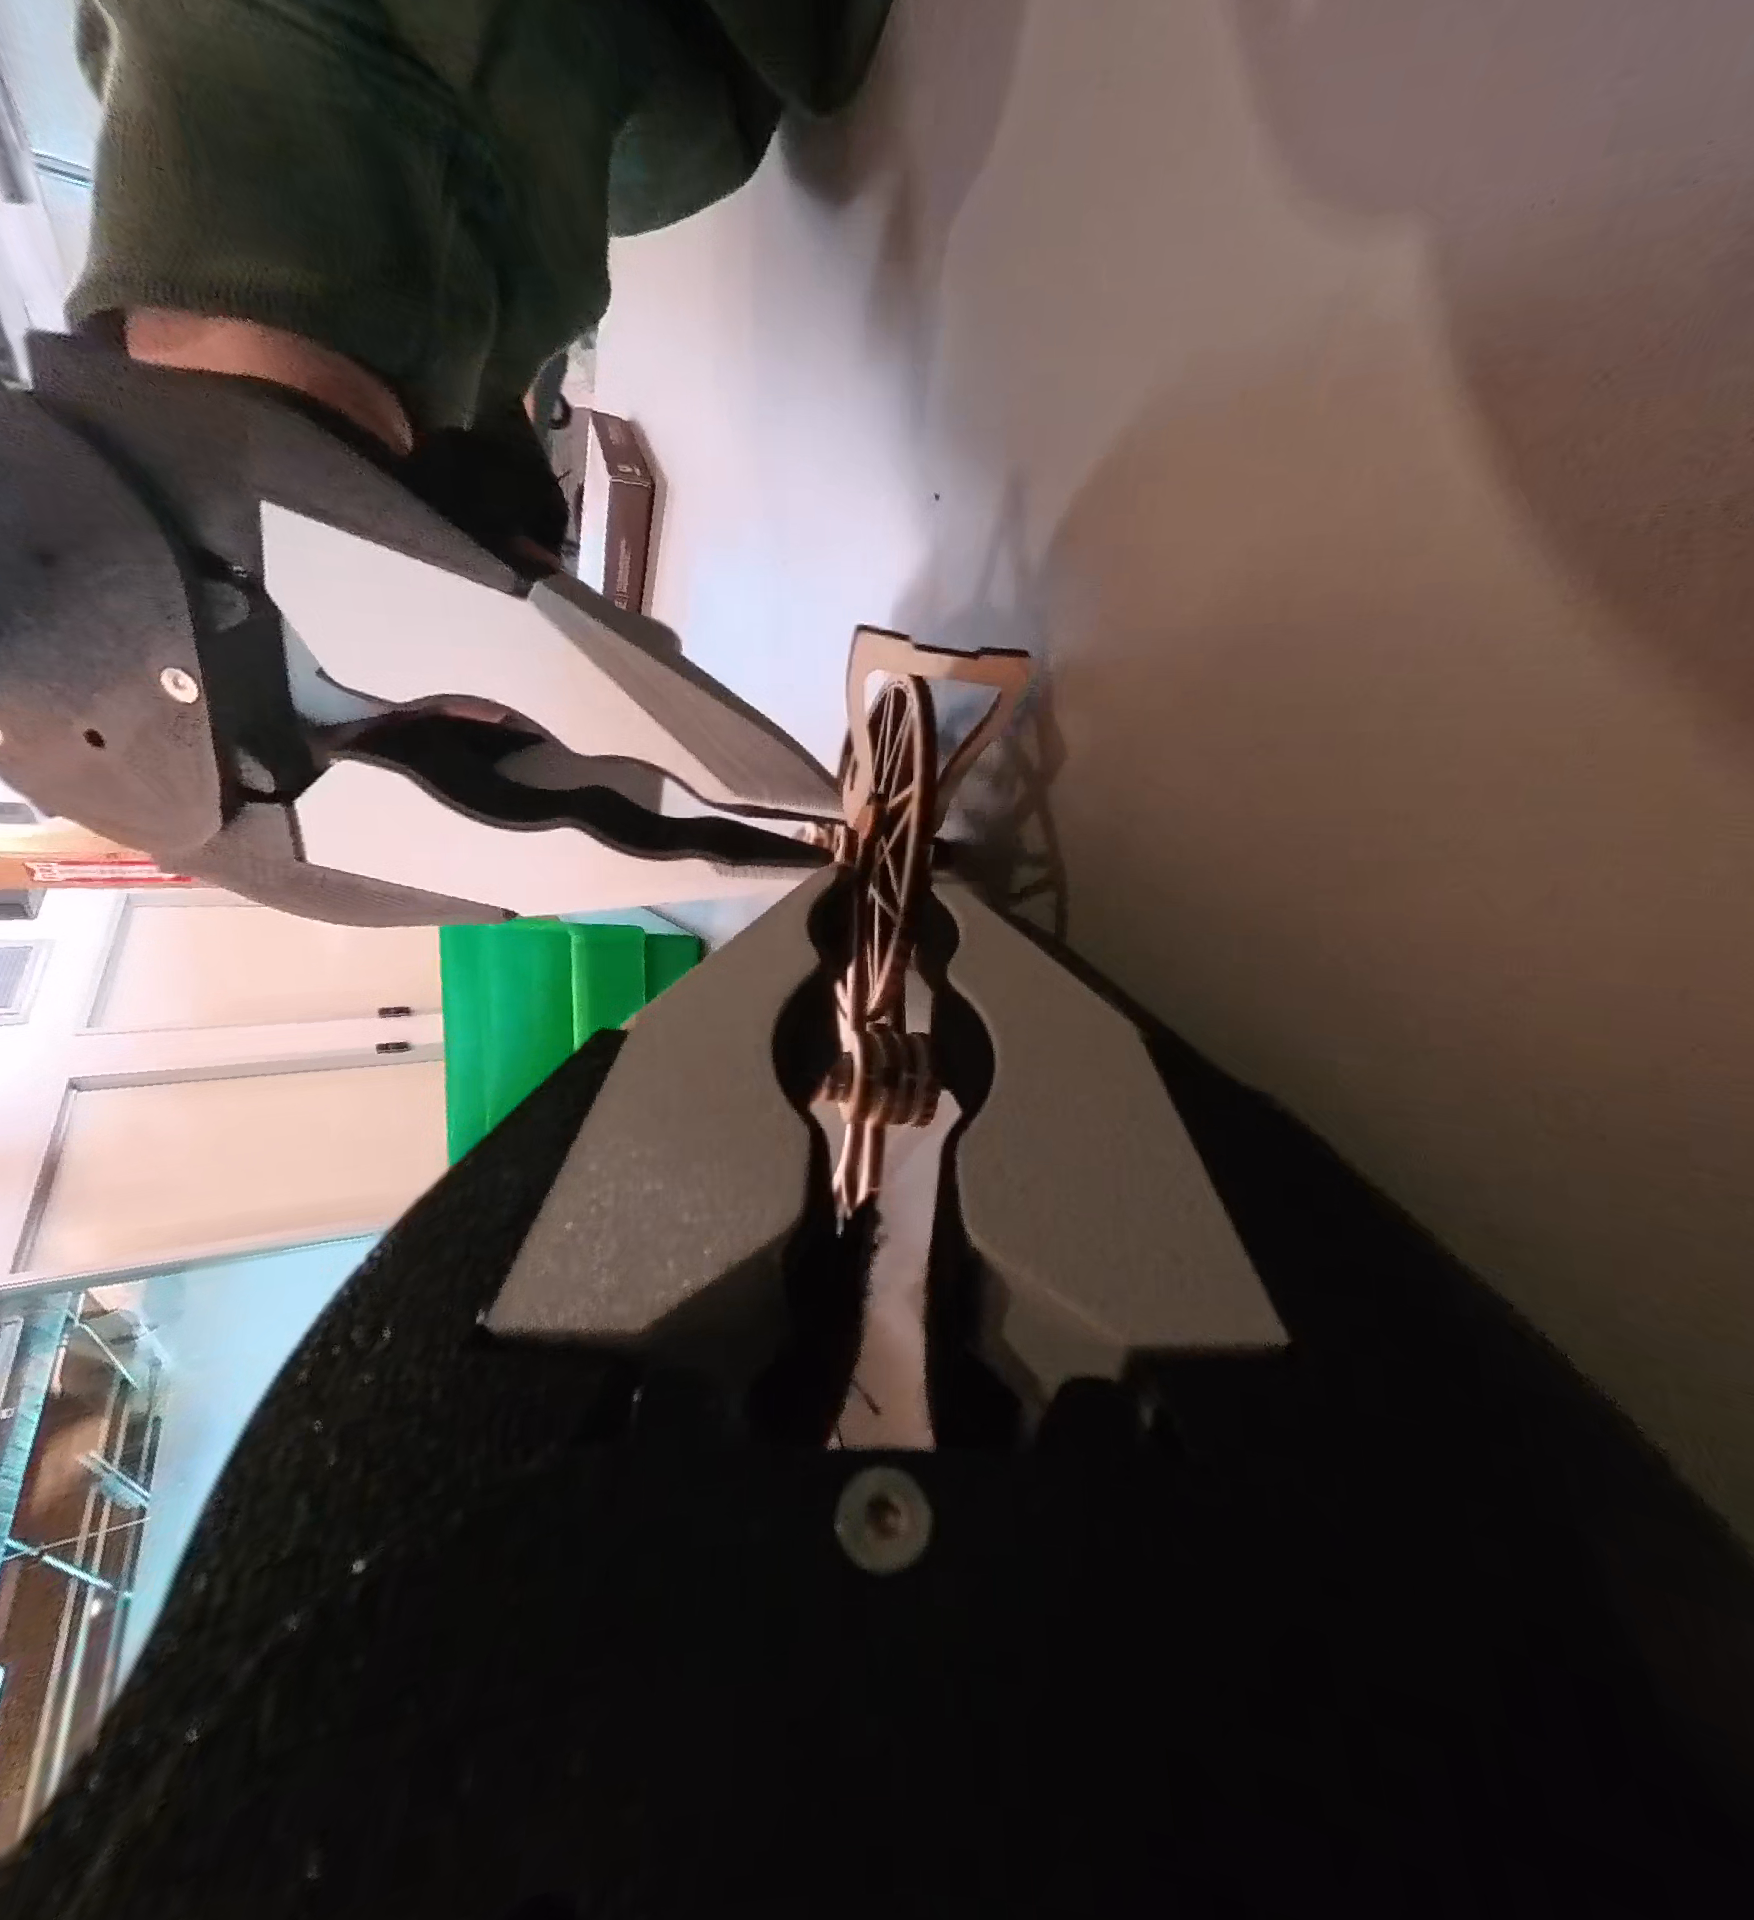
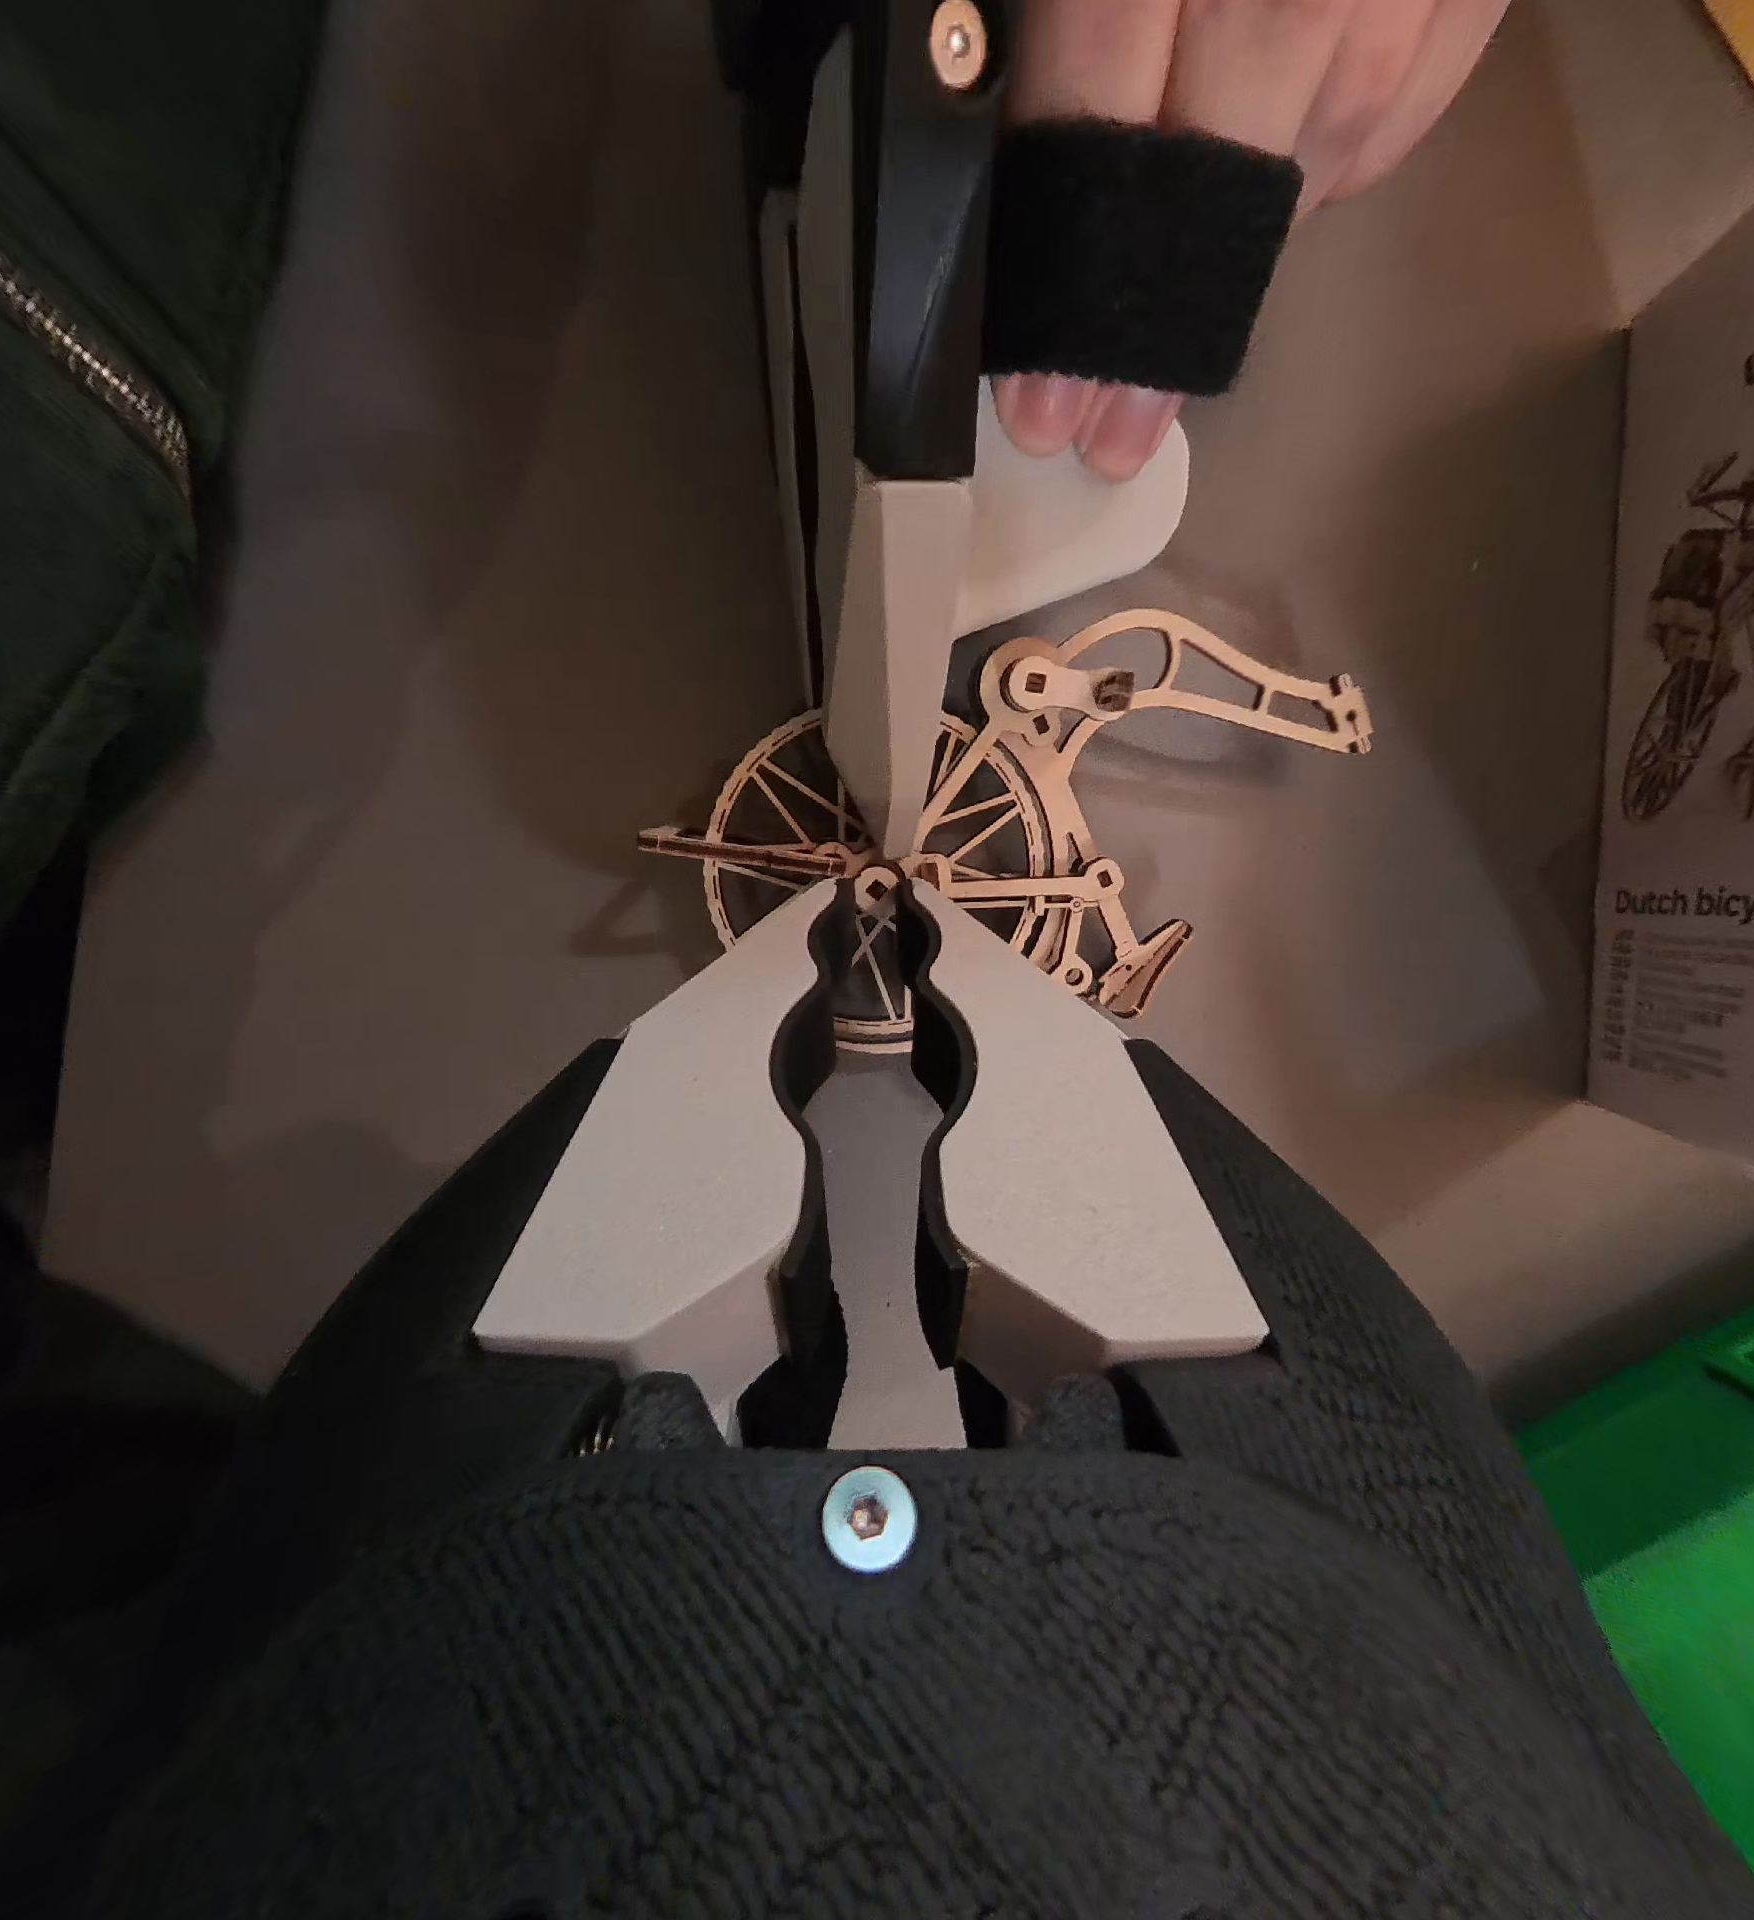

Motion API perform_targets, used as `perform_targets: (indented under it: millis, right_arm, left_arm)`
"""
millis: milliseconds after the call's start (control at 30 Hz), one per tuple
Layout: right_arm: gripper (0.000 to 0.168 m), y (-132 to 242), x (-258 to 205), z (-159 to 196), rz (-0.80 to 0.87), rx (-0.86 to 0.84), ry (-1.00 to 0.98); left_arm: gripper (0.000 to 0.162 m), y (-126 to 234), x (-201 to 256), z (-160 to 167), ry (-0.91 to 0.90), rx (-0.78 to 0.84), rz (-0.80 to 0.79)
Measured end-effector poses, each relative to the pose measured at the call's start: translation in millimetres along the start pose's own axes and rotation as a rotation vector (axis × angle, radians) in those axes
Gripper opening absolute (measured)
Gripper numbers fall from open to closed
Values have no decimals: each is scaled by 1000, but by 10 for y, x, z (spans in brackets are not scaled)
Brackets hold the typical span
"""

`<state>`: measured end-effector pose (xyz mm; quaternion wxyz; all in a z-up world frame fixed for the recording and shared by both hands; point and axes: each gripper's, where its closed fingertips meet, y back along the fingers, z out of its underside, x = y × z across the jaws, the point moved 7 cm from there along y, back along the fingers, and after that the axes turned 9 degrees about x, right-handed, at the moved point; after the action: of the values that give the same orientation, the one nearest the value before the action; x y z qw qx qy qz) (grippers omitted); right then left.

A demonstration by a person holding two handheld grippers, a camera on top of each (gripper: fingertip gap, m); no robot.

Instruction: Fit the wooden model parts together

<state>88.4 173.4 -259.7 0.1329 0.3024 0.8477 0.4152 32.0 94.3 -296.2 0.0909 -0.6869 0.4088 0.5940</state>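
A wooden bicycle model, a spoked wheel (image 2: 987, 831) with a curved frame arm (image 2: 1216, 675) and a pedal crank (image 2: 1143, 956), is held just above the table. My left gripper (image 1: 883, 894) is shut on the wheel (image 1: 888, 790), seen edge-on, with a stack of small wooden discs (image 1: 883, 1081) between its fingers. In the right wrist view it (image 2: 883, 831) comes down from above. My right gripper (image 2: 878, 883) is shut on a small wooden hub piece (image 2: 873, 885) at the wheel's centre. In the left wrist view it (image 1: 831, 831) reaches in from the left.
The model's cardboard box (image 2: 1725, 727) stands at the right, with a green bin (image 2: 1683, 1507) in front of it. A person's dark green jacket (image 2: 42, 468) is at the left. The pale table top (image 1: 1372, 623) lies behind the model.
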Motion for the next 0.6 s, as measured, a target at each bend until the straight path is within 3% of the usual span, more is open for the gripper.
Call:
perform_targets:
  millis: [233, 600]
  right_arm:
    - [6, -28, 26, 26, -35, 35, -50]
    - [6, 199, 138, 144, 100, 23, -107]
  left_arm:
    - [11, -3, 27, 18, 6, -2, 26]
    - [11, 1, -18, 81, 53, -15, -14]
